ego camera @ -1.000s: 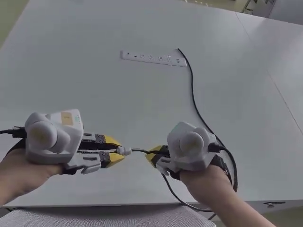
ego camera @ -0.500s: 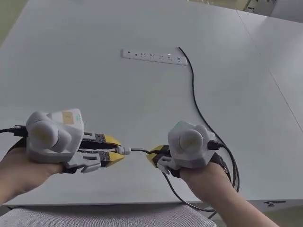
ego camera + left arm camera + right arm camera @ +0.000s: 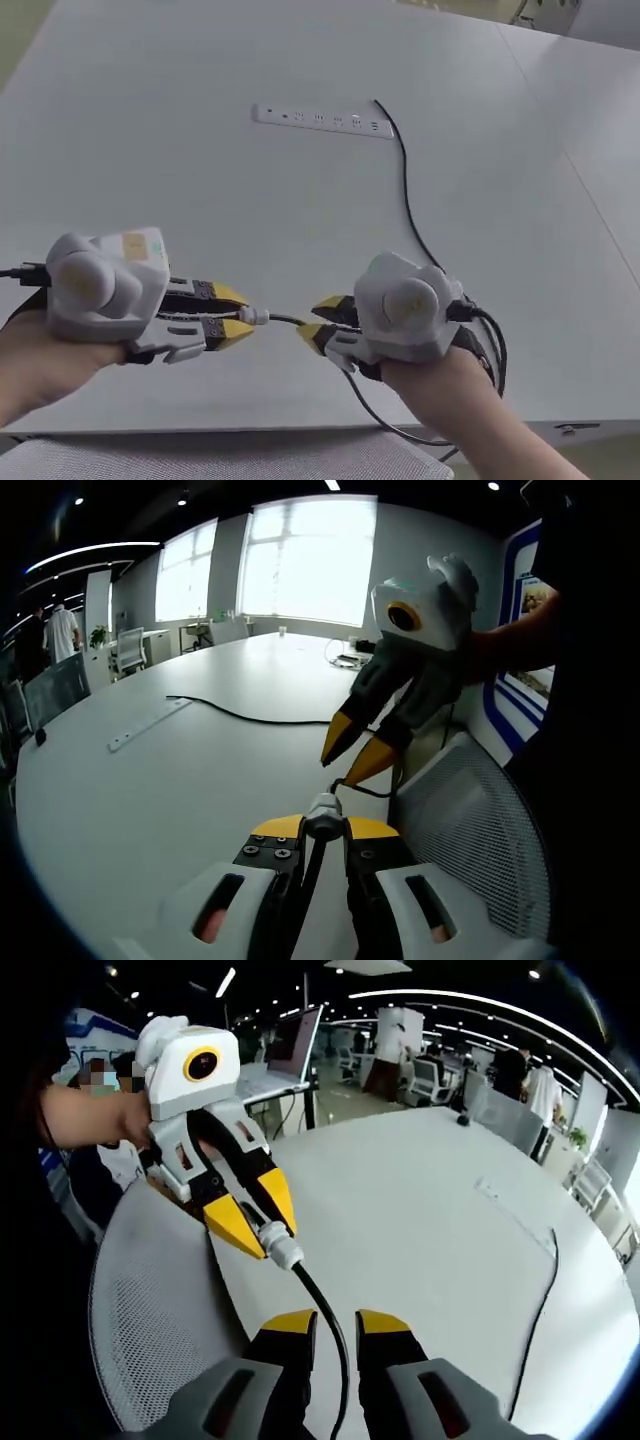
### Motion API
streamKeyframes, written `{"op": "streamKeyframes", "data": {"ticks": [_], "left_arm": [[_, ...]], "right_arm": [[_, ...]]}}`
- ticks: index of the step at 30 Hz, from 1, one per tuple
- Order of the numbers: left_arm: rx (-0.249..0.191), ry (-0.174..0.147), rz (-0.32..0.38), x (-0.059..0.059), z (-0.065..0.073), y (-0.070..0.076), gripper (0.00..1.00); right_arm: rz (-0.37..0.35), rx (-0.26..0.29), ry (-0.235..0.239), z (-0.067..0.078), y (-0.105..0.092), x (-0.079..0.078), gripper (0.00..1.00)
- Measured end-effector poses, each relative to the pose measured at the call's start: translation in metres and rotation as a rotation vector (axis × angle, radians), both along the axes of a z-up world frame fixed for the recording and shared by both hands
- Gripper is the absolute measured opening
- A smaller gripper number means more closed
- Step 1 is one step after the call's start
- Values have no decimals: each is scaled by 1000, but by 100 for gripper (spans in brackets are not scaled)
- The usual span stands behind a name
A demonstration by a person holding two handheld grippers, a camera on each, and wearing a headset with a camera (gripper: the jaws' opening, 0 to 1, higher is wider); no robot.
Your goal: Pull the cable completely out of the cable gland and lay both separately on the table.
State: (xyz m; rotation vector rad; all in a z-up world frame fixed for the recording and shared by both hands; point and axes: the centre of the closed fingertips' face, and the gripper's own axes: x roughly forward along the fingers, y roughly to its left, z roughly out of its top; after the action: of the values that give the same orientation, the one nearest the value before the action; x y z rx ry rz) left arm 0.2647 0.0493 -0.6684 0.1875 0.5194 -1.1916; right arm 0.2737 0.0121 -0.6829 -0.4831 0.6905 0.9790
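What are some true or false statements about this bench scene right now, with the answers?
1. The left gripper is shut on the white cable gland. True.
2. The cable is completely out of the gland. False: the black cable runs into the gland's end.
3. The right gripper is clamped on the cable. False: its jaws stand apart, with the cable passing between them.
4. A white power strip lies on the table beyond both grippers. True.
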Motion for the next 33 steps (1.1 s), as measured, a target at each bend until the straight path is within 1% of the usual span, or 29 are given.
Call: {"op": "streamKeyframes", "data": {"ticks": [1, 2, 3, 4, 5, 6, 7, 8, 11, 13, 15, 16, 18, 22, 28, 30, 31, 32, 33], "left_arm": [[0, 1, -1, -1, 0, 0, 15], [-1, 1, -1, -1, 0, 0, 15], [-1, 2, 0, -1, 0, 0, 15], [-1, 1, 0, -1, 0, 0, 15], [1, 1, 2, -1, 0, 0, 15], [2, 1, 1, -1, 0, 0, 15], [2, -1, 0, -1, 1, 0, 15], [1, -1, 0, -1, 1, 0, 15], [-1, -2, 0, 0, 2, -1, 15], [-4, 1, 1, 0, 2, -2, 15], [-5, 3, 2, 0, 2, -2, 15], [-5, 2, 0, -1, 2, -2, 15], [-3, 2, -1, -1, 2, -2, 15], [-6, 2, -2, -1, 3, -2, 15], [-8, -4, 2, 3, 4, -2, 15], [3, -16, -3, 4, 4, -2, 15], [5, -17, -3, 4, 4, -1, 15], [5, -17, -3, 5, 4, -1, 15], [5, -17, -3, 5, 4, 0, 15]], "right_arm": [[46, -24, -32, 2, 6, -2, 10], [71, -44, -61, 4, 9, -2, 9], [92, -51, -93, 6, 15, -1, 8], [110, -49, -88, 6, 19, -4, 7], [133, -63, -77, 2, 23, -7, 7], [143, -83, -85, 0, 24, -7, 7], [167, -103, -112, -1, 26, -6, 7], [178, -111, -121, -2, 27, -6, 6], [174, -108, -115, -2, 29, -4, 7], [187, -109, -130, -1, 32, -4, 6], [200, -121, -129, -3, 31, -5, 3], [208, -128, -142, -3, 31, -4, 2], [216, -127, -140, -3, 31, -5, 2], [232, -135, -164, -3, 31, -3, 1], [183, -100, -133, -2, 28, 3, 0], [164, -96, -119, -3, 25, 5, 0], [145, -101, -103, -5, 21, 7, 0], [139, -99, -99, -6, 20, 7, 0], [109, -80, -74, -7, 17, 8, 0]]}}
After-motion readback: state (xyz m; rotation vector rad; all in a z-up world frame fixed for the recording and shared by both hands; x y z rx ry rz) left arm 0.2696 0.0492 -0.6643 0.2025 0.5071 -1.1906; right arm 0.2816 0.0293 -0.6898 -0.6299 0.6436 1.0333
